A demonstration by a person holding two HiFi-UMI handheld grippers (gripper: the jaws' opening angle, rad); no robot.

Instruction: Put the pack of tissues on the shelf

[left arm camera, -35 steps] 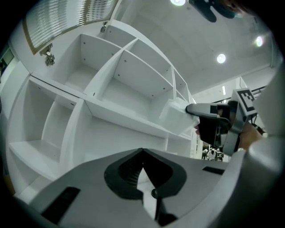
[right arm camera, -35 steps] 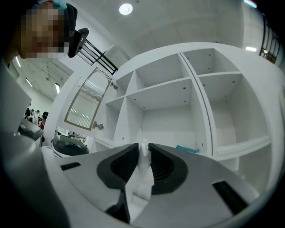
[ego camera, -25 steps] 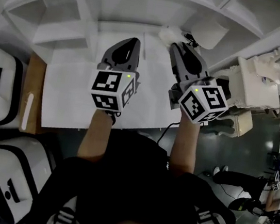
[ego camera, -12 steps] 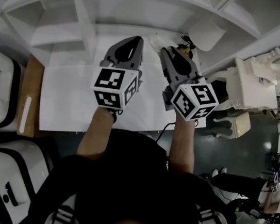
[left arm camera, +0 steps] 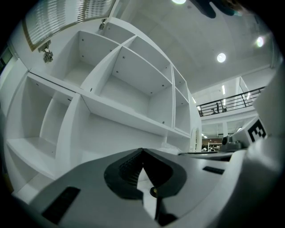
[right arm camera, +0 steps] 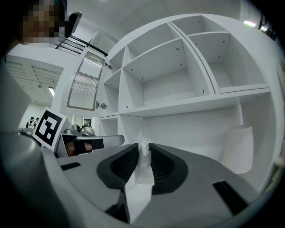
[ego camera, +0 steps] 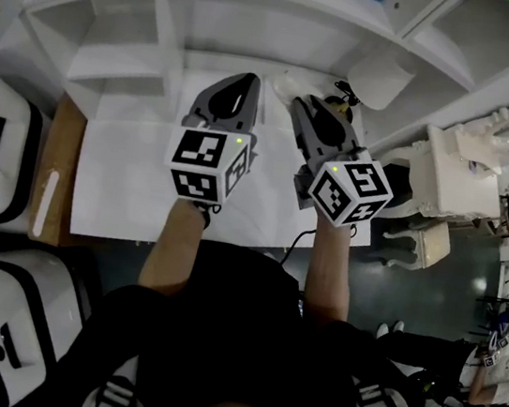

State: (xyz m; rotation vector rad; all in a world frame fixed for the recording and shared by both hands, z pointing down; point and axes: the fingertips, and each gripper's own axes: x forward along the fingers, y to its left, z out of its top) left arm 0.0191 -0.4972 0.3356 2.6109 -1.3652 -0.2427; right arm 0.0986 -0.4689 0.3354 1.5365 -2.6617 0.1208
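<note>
White everywhere: shelf [ego camera: 170, 38], table [ego camera: 125, 179] and pack alike, so edges are hard to read from the head view.

Far left: the shelf's small bays look empty. They sit off the line of both grippers.

Left gripper [ego camera: 243, 87]: jaws closed tip to tip with nothing between them. It is held over the table, just beside the right one, and has no part in this step.

Right gripper [ego camera: 300, 100]: jaws part-way closed and clamped on the pack [right arm camera: 143, 171]. The pack stands upright between the pads, with its crinkled top edge showing above the tips. It is off the table and not yet in any bay. The long bottom bay lies straight ahead of it.

Right: a white cup-like thing [ego camera: 379, 79] stands at the right end of that bottom bay.

Step in hand, as I judge it: carrying the pack to the shelf.
- Keep the clamp steady, since a soft pack may slip or fold.
- Approach level and clear the front lip of the board.
- Aim left of the cup.
- Set the pack down well inside the bay.
- Release only once it rests on the board, then back straight out.
- Keep the left gripper low and clear of the path.
</note>
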